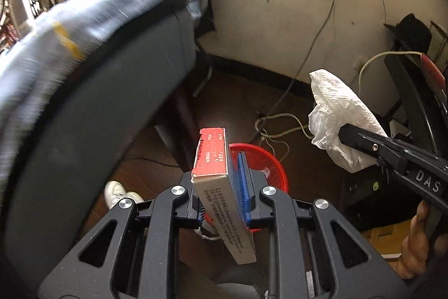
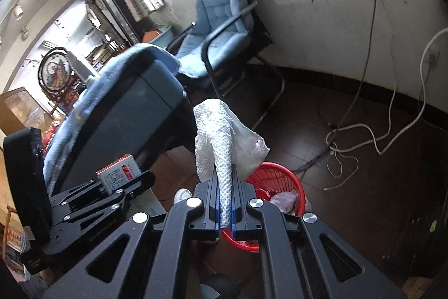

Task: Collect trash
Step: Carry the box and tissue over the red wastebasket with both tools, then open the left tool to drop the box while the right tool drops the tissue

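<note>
1. The landmark here is the red basket (image 2: 275, 187), a mesh bin standing on the dark floor (image 2: 350, 215) below both tools.
2. The left hand-held gripper (image 1: 224, 187) is clamped on a small carton (image 1: 221, 187) with a red end and grey printed sides; the carton stands tilted between the blue pads, directly above the near rim of the red basket (image 1: 268, 161).
3. The right hand-held gripper (image 2: 225, 203) is closed tight on a crumpled white paper towel (image 2: 221, 142), whose loose bulk sticks up above the jaws, over the near-left edge of the basket.
4. In the left view the paper towel (image 1: 338, 114) hangs to the right of and above the basket, held by the right hand-held gripper (image 1: 361, 142); a hand (image 1: 417, 243) shows lower right.
5. Something pale, pinkish and soft already lies inside the basket, though the mesh and the blur make it hard to say what it is.
6. Judged from this: both pieces are picked up and carried over to the basket, so collection is well along. What is left is to bring each over the opening and release it; neither piece is in the basket yet.
7. A grey chair back (image 1: 98, 116) draped with blue cloth (image 1: 84, 27) stands left of the basket.
</note>
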Demonstrator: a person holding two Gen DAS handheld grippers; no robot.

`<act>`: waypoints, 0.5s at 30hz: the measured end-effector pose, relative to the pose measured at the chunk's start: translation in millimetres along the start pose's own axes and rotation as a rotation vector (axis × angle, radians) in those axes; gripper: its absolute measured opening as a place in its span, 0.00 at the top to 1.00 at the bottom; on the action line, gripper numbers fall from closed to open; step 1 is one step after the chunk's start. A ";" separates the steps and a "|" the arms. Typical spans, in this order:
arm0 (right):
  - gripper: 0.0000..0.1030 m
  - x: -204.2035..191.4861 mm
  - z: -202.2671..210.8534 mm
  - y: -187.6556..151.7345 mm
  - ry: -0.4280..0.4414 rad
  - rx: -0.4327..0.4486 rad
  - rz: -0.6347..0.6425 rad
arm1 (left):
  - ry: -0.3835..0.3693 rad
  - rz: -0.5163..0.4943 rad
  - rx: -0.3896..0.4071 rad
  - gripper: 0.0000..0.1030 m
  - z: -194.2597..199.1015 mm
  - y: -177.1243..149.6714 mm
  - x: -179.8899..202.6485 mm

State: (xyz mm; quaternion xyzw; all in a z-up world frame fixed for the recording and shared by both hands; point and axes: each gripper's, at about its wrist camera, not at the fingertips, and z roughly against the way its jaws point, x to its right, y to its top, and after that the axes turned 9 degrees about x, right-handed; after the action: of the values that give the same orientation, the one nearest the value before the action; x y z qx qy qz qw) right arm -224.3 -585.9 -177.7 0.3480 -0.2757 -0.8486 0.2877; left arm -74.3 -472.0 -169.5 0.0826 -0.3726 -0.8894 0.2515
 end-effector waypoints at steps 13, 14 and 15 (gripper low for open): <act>0.94 35.9 -48.5 -21.3 -0.046 -0.126 -0.067 | -0.029 -0.004 -0.123 0.43 -76.9 -24.2 1.3; 0.94 37.4 -50.3 -22.1 -0.047 -0.130 -0.070 | -0.024 -0.004 -0.125 0.37 -76.1 -24.6 0.0; 0.94 38.5 -52.6 -22.6 -0.049 -0.136 -0.073 | -0.018 -0.002 -0.127 0.34 -75.3 -25.4 -1.5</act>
State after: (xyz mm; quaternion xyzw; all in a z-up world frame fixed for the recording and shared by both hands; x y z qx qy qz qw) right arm -214.4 -610.8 -241.3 0.3166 -0.2117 -0.8835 0.2728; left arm -57.7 -502.9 -240.8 0.0590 -0.3178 -0.9122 0.2518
